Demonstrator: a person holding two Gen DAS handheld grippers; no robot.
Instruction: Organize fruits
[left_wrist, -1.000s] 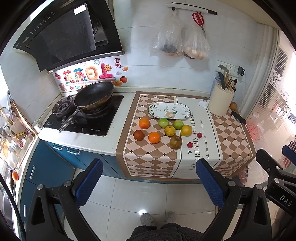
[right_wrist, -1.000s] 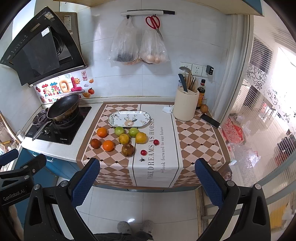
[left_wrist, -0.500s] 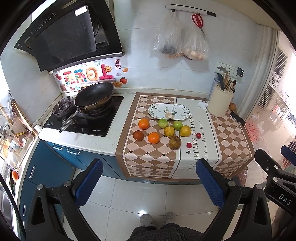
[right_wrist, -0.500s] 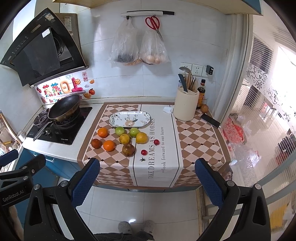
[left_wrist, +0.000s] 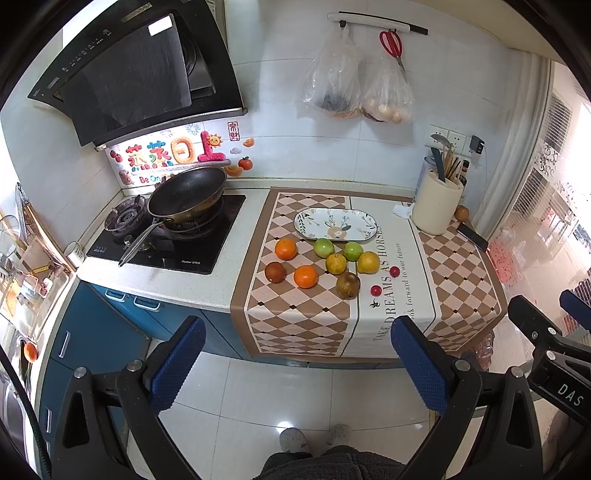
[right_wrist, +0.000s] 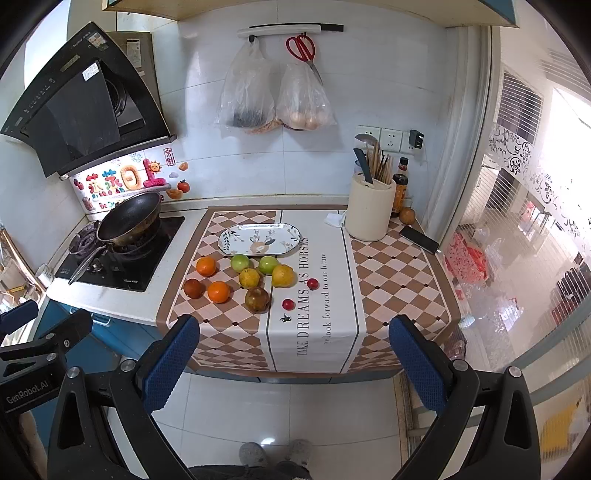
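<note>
I hold the left gripper (left_wrist: 297, 363) and the right gripper (right_wrist: 291, 360) spread wide and empty, both well back from the counter.

The fruits lie loose on the checkered cloth (left_wrist: 295, 317), just in front of the empty patterned plate (left_wrist: 336, 225). Left to right:
- Dark brown fruit (left_wrist: 275, 272) and two oranges (left_wrist: 285, 249): I judge these firm and fairly heavy. Grip across the widest part.
- Two green fruits (left_wrist: 324, 247) and two yellow citrus (left_wrist: 335, 263): round and smooth, likely to roll. Close squarely on the sides.
- Brown mottled fruit (left_wrist: 348, 285): possibly soft. Use light pressure.
- Two small red fruits (left_wrist: 375, 290): light, probably delicate and slippery. Pinch gently.

View differences: the left wrist view shows the stove side more fully. The right wrist view alone shows the brown bottle (right_wrist: 400, 192) clearly, beside the utensil crock (right_wrist: 369, 214).
</note>
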